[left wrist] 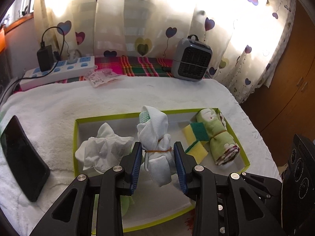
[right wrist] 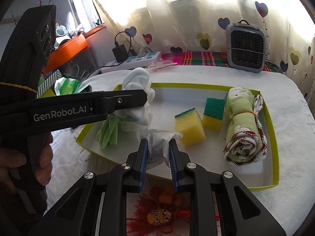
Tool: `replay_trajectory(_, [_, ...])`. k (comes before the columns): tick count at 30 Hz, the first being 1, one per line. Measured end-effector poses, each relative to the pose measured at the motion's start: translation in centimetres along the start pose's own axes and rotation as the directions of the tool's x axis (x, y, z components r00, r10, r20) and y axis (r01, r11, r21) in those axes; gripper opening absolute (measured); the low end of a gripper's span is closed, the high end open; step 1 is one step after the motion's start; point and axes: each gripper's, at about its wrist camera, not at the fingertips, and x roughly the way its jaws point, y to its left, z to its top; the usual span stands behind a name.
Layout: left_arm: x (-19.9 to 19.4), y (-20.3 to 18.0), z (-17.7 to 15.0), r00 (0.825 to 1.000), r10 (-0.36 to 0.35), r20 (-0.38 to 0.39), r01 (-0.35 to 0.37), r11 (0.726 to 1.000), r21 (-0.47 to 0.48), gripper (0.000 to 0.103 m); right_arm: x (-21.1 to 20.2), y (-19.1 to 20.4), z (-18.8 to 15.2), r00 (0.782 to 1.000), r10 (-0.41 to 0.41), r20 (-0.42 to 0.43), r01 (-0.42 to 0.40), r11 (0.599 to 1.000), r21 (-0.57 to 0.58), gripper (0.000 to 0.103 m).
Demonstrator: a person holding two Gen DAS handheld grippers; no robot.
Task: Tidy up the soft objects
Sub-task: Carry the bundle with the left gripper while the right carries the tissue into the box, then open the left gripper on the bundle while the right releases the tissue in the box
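My left gripper (left wrist: pixel 157 147) is shut on a white cloth bundle (left wrist: pixel 155 129) tied with a rubber band. It hangs above a lime-rimmed box (left wrist: pixel 75 137). In the box lie a crumpled white paper heap (left wrist: pixel 102 151), two yellow-green sponges (left wrist: pixel 196 133) and a rolled green towel (left wrist: pixel 218 135). In the right wrist view my right gripper (right wrist: pixel 158 145) is shut on a crumpled white tissue (right wrist: pixel 157 135) at the box's near edge, left of the sponges (right wrist: pixel 189 126). The left gripper's finger (right wrist: pixel 126 100) crosses from the left with the bundle (right wrist: pixel 137 80), above a loose green cloth (right wrist: pixel 110 131).
A black phone (left wrist: pixel 21 157) lies left of the box on the white towel (left wrist: pixel 118 98). A grey heater (left wrist: pixel 192 59) and a power strip (left wrist: pixel 59 71) stand at the back. A red tasselled ornament (right wrist: pixel 159 214) lies below my right gripper. A person's hand (right wrist: pixel 19 165) is at far left.
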Motion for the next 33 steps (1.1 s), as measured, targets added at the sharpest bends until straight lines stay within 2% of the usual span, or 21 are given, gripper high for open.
replay_trajectory(18, [3.1,0.0,1.2,0.999,0.018,-0.050,-0.017,0.999,0.028,0.031,1.4,-0.1,0.3,0.999,-0.004,-0.034,0.004,1.000,-0.002,0.022])
replay_trajectory(33, [4.1,-0.3,1.2,0.997,0.053,-0.056,-0.049,0.997,0.061,0.033,1.6,-0.2,0.3,1.000,0.004,-0.030,-0.004,1.000,0.006,0.023])
